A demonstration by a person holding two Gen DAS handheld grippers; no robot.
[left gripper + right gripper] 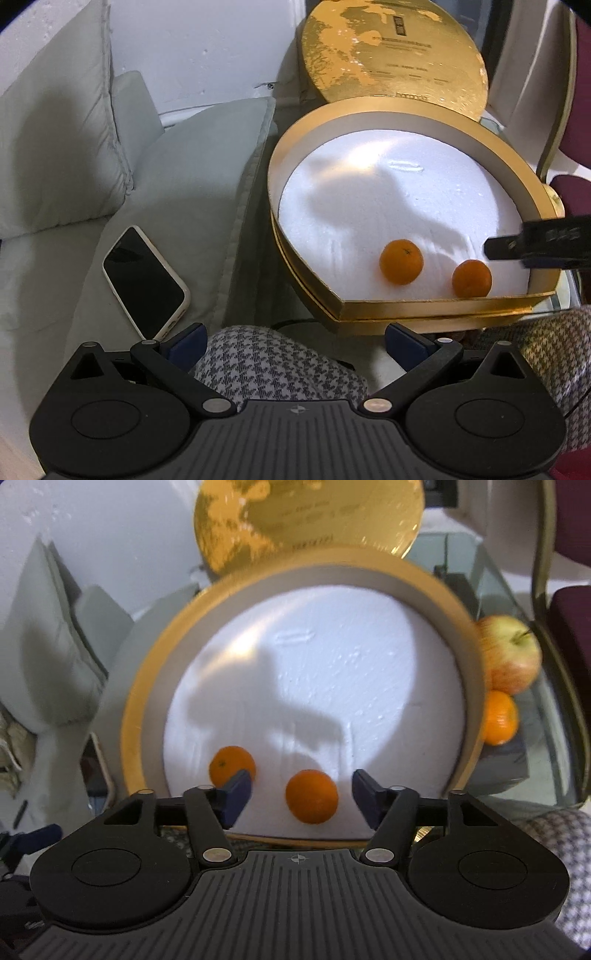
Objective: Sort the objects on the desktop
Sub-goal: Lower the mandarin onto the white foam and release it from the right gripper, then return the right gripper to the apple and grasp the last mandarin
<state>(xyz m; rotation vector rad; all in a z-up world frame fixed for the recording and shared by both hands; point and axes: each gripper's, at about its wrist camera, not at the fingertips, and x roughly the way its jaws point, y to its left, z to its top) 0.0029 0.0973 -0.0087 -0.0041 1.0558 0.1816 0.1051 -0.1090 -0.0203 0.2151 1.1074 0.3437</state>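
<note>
My right gripper (301, 795) is spread wide, empty, with one small orange (312, 796) lying loose between its blue fingertips (238, 792), untouched. My left gripper (293, 341) is equally wide and empty, held back above my checked-trousered knee (277, 365). Two oranges, the second (232, 766) just beside the first, lie in the round gold box (467, 657). An apple (511, 653) and a third orange (498, 718) wait outside its rim, so I judge the sorting about half done.

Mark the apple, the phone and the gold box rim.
apple (511, 653): right wrist view, middle of its skin.
phone (144, 282): left wrist view, centre of the dark screen.
gold box (424, 305): left wrist view, near rim.
</note>
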